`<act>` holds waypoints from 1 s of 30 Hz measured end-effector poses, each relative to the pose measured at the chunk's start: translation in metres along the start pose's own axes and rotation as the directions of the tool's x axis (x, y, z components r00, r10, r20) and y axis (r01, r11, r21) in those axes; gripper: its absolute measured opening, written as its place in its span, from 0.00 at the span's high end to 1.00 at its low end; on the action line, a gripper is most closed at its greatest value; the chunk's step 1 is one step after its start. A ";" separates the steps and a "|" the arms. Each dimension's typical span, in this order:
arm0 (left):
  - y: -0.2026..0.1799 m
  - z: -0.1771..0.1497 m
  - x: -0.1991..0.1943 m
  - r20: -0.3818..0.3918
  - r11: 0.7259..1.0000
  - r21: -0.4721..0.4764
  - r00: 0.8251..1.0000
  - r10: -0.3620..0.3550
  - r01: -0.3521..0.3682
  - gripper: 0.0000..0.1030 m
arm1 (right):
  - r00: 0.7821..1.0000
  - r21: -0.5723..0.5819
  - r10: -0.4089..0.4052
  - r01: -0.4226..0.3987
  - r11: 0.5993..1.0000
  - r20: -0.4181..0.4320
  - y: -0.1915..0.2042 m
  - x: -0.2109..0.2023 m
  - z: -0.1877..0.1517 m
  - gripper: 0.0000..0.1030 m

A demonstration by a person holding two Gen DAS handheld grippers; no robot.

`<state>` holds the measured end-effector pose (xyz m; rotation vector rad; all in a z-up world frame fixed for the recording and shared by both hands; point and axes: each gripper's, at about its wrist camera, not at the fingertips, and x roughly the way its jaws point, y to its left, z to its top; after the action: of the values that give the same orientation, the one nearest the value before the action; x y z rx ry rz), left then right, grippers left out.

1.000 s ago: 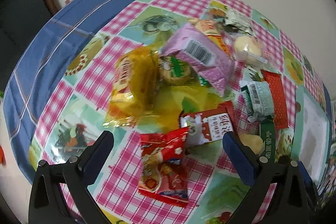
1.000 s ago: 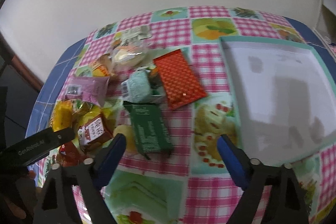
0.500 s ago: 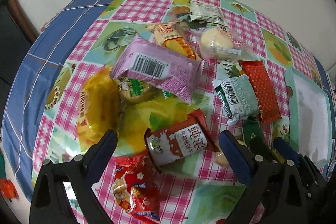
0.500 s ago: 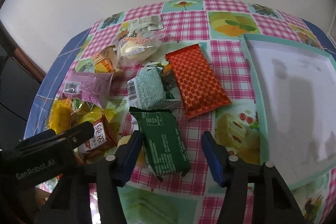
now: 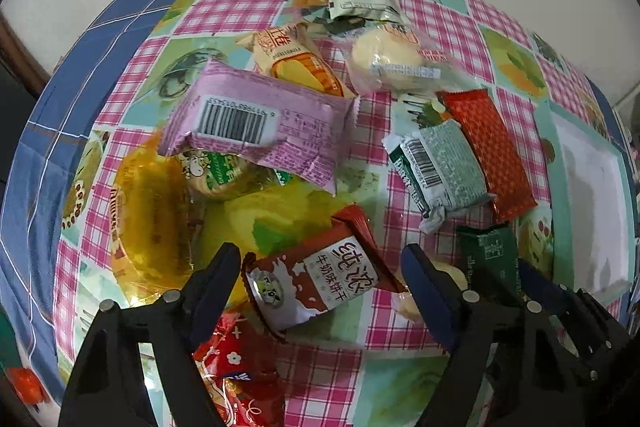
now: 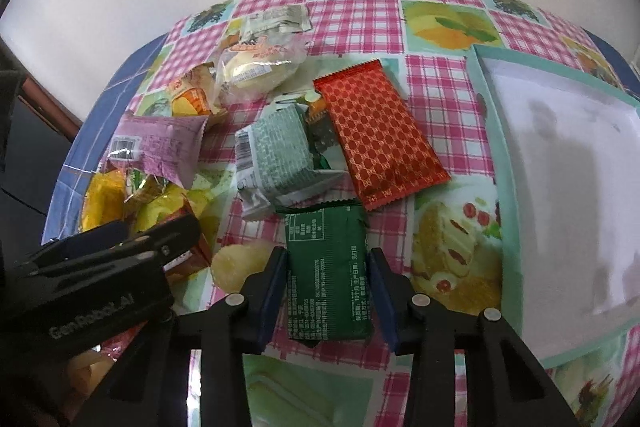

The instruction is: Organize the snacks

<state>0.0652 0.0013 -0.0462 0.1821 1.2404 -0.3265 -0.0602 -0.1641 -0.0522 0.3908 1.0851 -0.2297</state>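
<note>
Just been closing the right tongs point(image 6: 327, 255): wide a second ago with the dark green packet point(image 6: 326, 279) ahead of them at 12 o'clock, now narrow and clamped on that packet, one blue pad against each long edge. Brought closer to the counter point(image 6: 440, 75) than before, the heap of snacks larger in view. Just been closing the left tongs point(image 5: 320, 253) too, though only part way: fairly wide, pads short of touching, set either side of the brown milk-biscuit packet point(image 5: 320, 283) rather than the bright red packet point(image 5: 236, 359) framed a second ago, that one now at 7 o'clock under the left finger. Gripping nothing on that side. As for the dark green packet: flat, oblong, matte, back side up with small white print, crimped end toward 12 o'clock, lying on the pink-checked cloth at 6 o'clock of the right wrist view. Just beside it at 9 o'clock, a pale yellow round snack point(image 6: 240, 263); at 11 o'clock, touching or nearly so, a pale green packet point(image 6: 276, 151); at 1 o'clock an orange-red packet point(image 6: 380, 135); at 3 o'clock, apart from it, a white tray with a teal rim point(image 6: 490, 131).
</note>
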 end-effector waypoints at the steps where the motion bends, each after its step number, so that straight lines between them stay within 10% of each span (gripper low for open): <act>1: -0.001 0.000 0.001 -0.002 1.000 0.007 1.000 -0.003 0.003 0.19 | 1.000 0.004 -0.003 0.003 1.000 -0.005 -0.002 -0.001 -0.001 0.58; 30: -0.005 -0.002 0.027 -0.133 0.993 -0.016 0.984 -0.120 0.119 0.20 | 0.997 0.100 -0.005 0.013 0.995 -0.078 -0.022 -0.008 -0.010 0.58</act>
<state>0.0694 -0.0068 -0.0718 0.1244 1.3883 -0.4188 -0.0802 -0.1794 -0.0535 0.4883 1.1548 -0.2794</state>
